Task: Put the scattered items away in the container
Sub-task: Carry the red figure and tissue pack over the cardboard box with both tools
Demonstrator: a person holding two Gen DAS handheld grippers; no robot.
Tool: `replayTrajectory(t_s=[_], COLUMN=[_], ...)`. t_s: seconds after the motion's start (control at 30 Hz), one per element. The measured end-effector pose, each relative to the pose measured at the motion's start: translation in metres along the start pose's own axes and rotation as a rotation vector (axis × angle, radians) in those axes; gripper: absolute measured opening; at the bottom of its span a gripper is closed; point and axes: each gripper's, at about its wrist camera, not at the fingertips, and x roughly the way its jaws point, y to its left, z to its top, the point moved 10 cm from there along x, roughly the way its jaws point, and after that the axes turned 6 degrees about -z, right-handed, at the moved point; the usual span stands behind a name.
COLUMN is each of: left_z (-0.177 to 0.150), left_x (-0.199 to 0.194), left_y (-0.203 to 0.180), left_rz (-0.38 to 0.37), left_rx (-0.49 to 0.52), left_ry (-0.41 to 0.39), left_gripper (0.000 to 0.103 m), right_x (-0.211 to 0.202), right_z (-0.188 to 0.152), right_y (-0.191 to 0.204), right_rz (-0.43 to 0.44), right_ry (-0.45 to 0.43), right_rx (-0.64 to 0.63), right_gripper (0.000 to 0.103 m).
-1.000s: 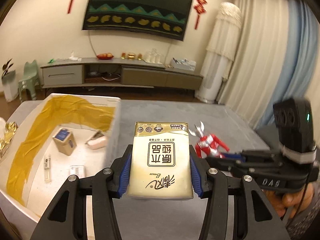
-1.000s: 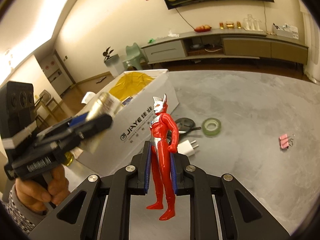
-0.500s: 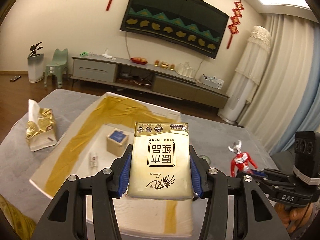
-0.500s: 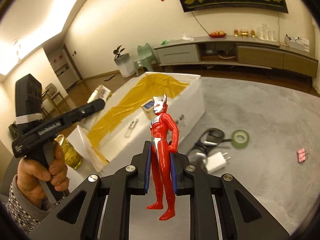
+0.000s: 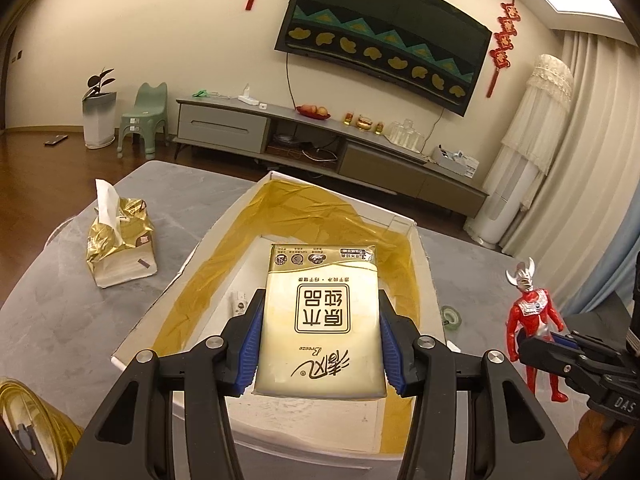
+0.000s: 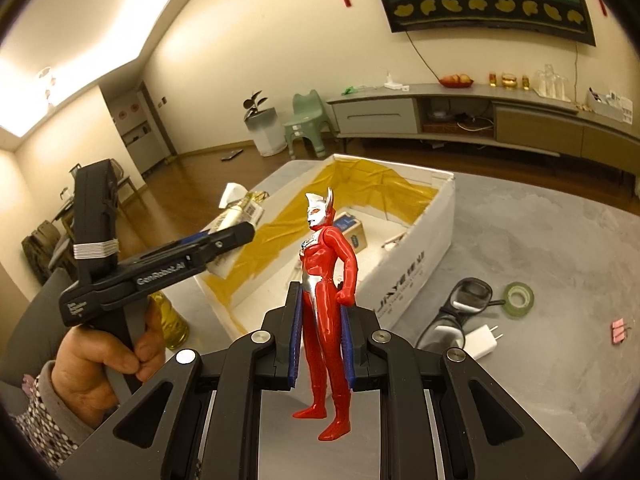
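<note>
My left gripper [image 5: 320,344] is shut on a gold and cream tissue pack [image 5: 320,320], held above the open white box [image 5: 424,256] lined with yellow film. A small blue-topped carton [image 6: 352,232] and a thin white item [image 5: 239,303] lie inside the box. My right gripper [image 6: 322,340] is shut on a red and silver hero figure [image 6: 326,280], upright, just right of the box. In the right wrist view the left gripper [image 6: 236,236] reaches over the box from the left, held by a hand [image 6: 108,360].
On the grey table [image 6: 540,240] right of the box lie black glasses [image 6: 464,304], a white charger plug [image 6: 480,340], a green tape roll [image 6: 519,298] and a pink clip [image 6: 618,330]. An opened gold tissue bag [image 5: 120,244] lies left of the box. A yellow bottle [image 6: 172,320] stands near the hand.
The left gripper has risen and swung left with the tissue pack, now over the box. The right gripper has lifted the figure higher beside the box.
</note>
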Motion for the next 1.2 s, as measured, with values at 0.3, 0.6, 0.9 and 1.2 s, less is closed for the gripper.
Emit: replayTrajectory(t_s=[0.3, 0.6, 0.9, 1.2], left_z=[0.004, 0.007, 0.010, 0.014], left_x=[-0.001, 0.000, 0.000, -0.003], left_y=[0.010, 0.014, 0.016, 0.017], left_rz=[0.008, -0.006, -0.018, -0.032], left_rx=[-0.015, -0.037, -0.055, -0.068], left_ry=[-0.001, -0.003, -0.006, -0.017], left_gripper=[0.052, 0.052, 0.052, 0.052], right_x=[-0.001, 0.002, 0.015, 0.035], right_z=[0.008, 0.020, 0.035, 0.047], right_y=[0.023, 0.040, 0.041, 0.041], right_rz=[0.000, 0.000, 0.002, -0.011], right_ry=[-0.010, -0.016, 0.003, 0.046], right_rx=[-0.008, -0.025, -0.002, -0.011], right_gripper=[0.018, 0.018, 0.018, 0.018])
